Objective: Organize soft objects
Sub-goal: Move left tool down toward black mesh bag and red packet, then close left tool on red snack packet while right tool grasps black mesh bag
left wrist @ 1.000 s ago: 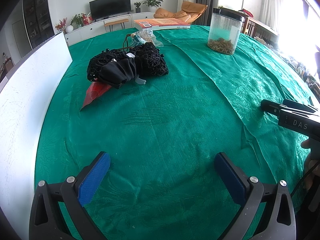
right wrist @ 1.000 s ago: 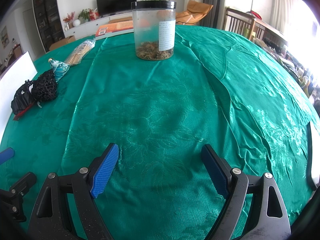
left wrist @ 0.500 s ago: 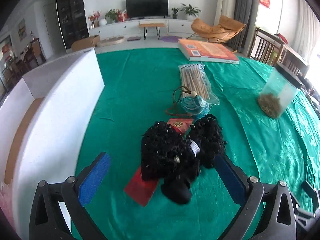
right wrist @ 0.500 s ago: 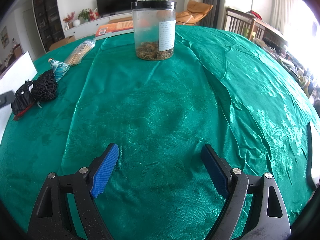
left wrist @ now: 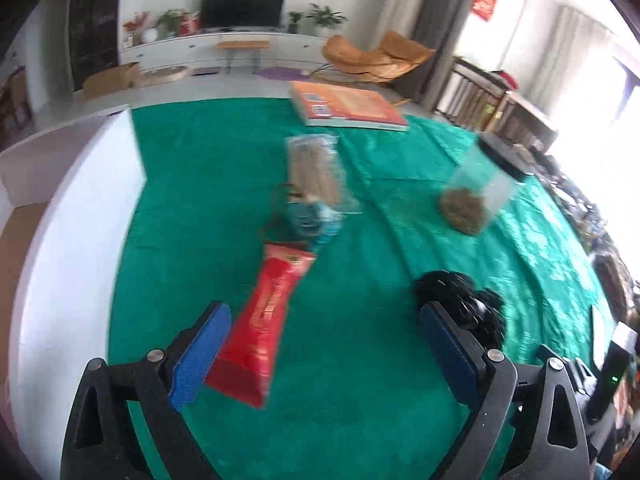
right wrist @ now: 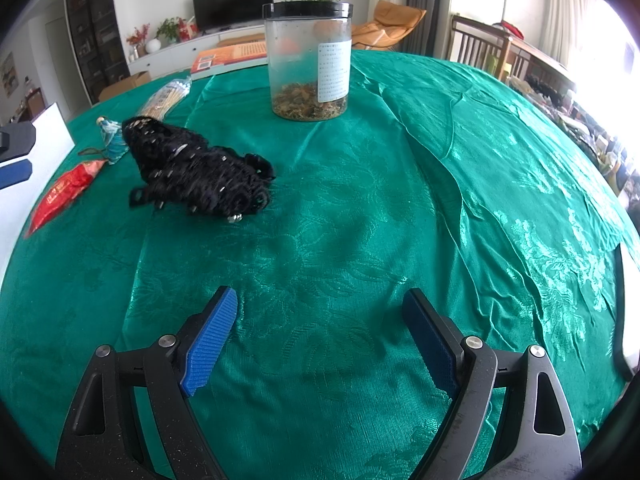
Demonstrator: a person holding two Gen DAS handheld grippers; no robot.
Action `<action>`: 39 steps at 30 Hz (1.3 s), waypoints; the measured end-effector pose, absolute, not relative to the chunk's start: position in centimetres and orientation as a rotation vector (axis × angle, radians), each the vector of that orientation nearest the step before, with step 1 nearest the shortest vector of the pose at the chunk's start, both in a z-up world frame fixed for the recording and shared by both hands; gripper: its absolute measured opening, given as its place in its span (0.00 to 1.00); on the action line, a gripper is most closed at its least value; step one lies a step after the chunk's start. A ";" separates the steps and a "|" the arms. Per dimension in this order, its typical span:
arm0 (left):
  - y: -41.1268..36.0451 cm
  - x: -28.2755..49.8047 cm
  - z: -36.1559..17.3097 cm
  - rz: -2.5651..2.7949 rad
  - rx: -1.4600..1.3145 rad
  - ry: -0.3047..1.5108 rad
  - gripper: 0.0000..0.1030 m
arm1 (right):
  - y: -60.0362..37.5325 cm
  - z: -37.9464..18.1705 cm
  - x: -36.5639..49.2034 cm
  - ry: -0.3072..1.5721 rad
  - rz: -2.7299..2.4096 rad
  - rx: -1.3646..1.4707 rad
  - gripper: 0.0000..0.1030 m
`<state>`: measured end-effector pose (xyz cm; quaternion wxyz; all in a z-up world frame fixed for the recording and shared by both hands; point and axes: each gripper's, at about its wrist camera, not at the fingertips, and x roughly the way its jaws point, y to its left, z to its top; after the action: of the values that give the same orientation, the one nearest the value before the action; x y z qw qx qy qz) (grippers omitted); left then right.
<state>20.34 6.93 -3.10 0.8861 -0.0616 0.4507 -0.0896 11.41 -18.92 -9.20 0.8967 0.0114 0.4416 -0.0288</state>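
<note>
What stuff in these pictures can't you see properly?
- Fluffy black beaded bundle: in the left wrist view one blue pad of the left gripper covers part of it.
- Red foil packet: print blurred in the left wrist view.
- Clear plastic jar with black lid: label text too small in the right wrist view.
- White board: cut off by the left wrist view's edge.

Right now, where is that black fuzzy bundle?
In the right wrist view the black fuzzy bundle lies left of centre on the green tablecloth, between the red packet and the clear jar.
</note>
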 end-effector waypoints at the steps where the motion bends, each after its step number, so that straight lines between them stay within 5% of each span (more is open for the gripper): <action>1: 7.3 20.6 -3.5 -0.156 -0.112 0.946 0.93 | -18.9 -9.2 11.4 0.915 -0.060 0.024 0.85; 13: 4.3 23.6 -8.8 -0.065 0.144 1.016 0.88 | -18.9 -9.2 11.4 0.915 -0.060 0.024 0.85; 17: 4.5 23.4 -9.1 -0.102 0.107 1.022 0.19 | -18.9 -9.2 11.4 0.915 -0.060 0.024 0.85; 26: 4.8 14.6 -8.4 -0.114 0.048 0.998 0.17 | -18.9 -9.2 11.4 0.915 -0.060 0.024 0.85; 29: 5.4 12.5 -8.4 -0.099 0.018 0.981 0.26 | -18.9 -9.2 11.4 0.915 -0.060 0.024 0.85; 32: 5.6 12.5 -8.9 -0.071 0.021 0.969 0.95 | -18.9 -9.2 11.4 0.915 -0.060 0.024 0.85; 39: 5.4 13.1 -10.2 -0.070 0.036 0.956 0.99 | -18.9 -9.2 11.4 0.915 -0.060 0.024 0.85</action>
<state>13.14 5.42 -10.24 0.8872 0.0172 0.4599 -0.0336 11.42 -18.89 -9.22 0.8966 0.0117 0.4418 -0.0290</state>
